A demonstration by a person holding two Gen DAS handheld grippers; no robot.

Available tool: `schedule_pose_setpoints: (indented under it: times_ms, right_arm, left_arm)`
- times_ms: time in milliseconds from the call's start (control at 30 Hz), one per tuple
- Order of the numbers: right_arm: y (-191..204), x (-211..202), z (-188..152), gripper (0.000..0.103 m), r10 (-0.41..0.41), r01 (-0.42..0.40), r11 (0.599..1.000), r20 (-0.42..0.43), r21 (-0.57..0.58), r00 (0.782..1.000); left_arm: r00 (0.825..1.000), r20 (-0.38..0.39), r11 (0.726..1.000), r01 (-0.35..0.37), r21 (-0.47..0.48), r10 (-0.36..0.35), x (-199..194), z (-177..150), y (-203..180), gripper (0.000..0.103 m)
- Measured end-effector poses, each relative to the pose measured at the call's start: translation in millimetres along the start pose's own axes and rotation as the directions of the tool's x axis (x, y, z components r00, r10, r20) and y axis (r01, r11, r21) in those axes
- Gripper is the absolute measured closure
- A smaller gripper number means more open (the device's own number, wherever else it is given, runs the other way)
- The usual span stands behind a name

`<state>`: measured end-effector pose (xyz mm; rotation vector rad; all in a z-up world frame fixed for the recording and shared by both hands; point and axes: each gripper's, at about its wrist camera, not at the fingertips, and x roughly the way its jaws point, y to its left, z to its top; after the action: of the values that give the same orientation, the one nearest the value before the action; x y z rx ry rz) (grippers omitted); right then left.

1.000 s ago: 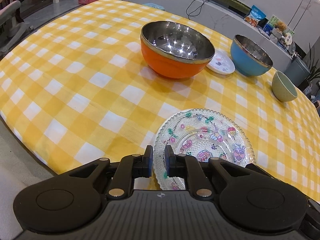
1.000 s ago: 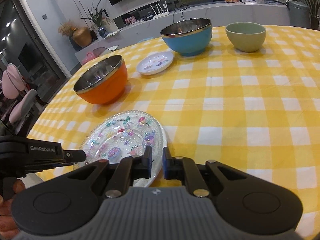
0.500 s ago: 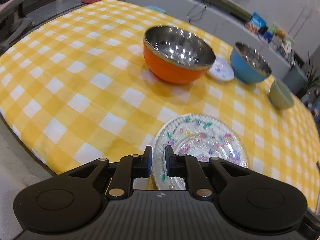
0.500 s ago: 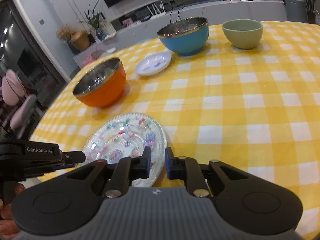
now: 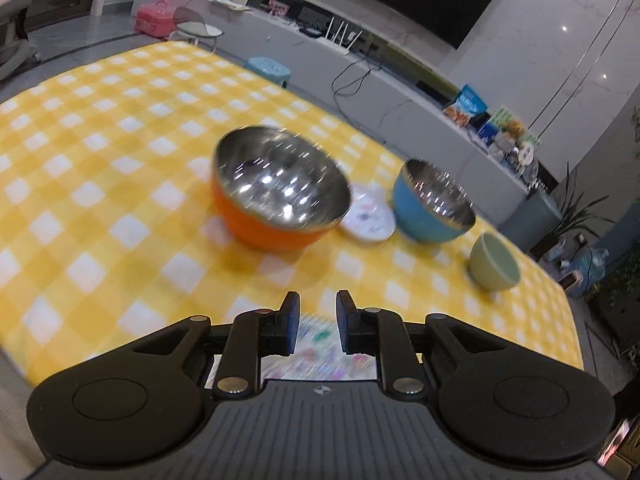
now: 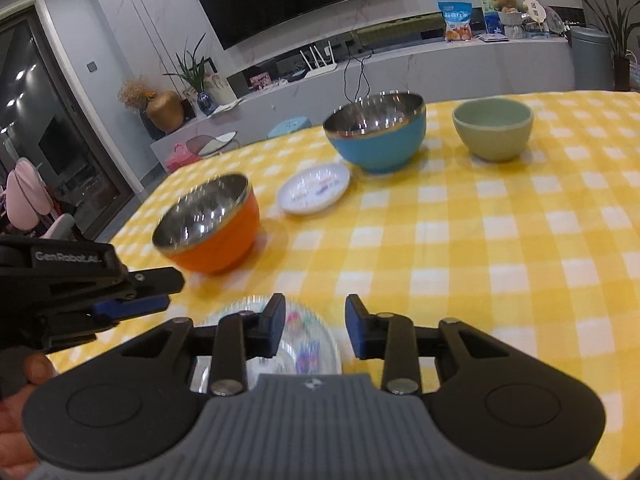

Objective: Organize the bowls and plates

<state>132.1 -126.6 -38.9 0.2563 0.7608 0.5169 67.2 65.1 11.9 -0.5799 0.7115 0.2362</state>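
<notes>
A patterned clear glass plate [image 5: 320,342] lies on the yellow checked table [image 5: 120,184] near its front edge, low between my fingers and partly hidden by them. My left gripper [image 5: 318,312] hangs just above it, its jaws opening with no pad touching the plate. My right gripper [image 6: 316,316] stands over the same glass plate [image 6: 306,346], its jaws opening wider, also free of it. The left gripper [image 6: 170,290] shows at the left of the right wrist view. Farther back stand an orange steel-lined bowl [image 5: 280,196], a small white plate [image 5: 370,218], a blue bowl [image 5: 432,208] and a green bowl [image 5: 496,266].
In the right wrist view the orange bowl [image 6: 208,228], white plate [image 6: 314,194], blue bowl [image 6: 376,136] and green bowl [image 6: 494,128] run in a line toward the back right. A hand [image 6: 36,368] holds the left gripper. The table's edge is just below both grippers.
Both grippers were shut on the glass plate's rim; their jaws have parted and let it go. Both have lifted and tilted up, so the plate sits lower in each view.
</notes>
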Motion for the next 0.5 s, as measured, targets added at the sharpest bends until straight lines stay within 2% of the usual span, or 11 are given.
schedule_pose_setpoints:
  times_ms: [267, 433, 500]
  right_arm:
    - [-15, 40, 50, 0.071, -0.02, 0.019, 0.999, 0.021, 0.05, 1.0]
    - [-31, 73, 74, 0.079, -0.017, 0.016, 0.994, 0.001, 0.113, 1.0]
    - [-39, 86, 82, 0.082, 0.0, 0.004, 0.986, -0.019, 0.168, 1.0]
  left_arm:
    - [1.0, -0.009, 0.998, 0.028, -0.048, -0.029, 50, 20, -24, 0.082]
    - [0.998, -0.035, 0.979, 0.046, -0.2, -0.054, 84, 24, -23, 0.082]
    - [0.999, -0.044, 0.969, 0.016, -0.247, -0.028, 98, 25, -25, 0.082]
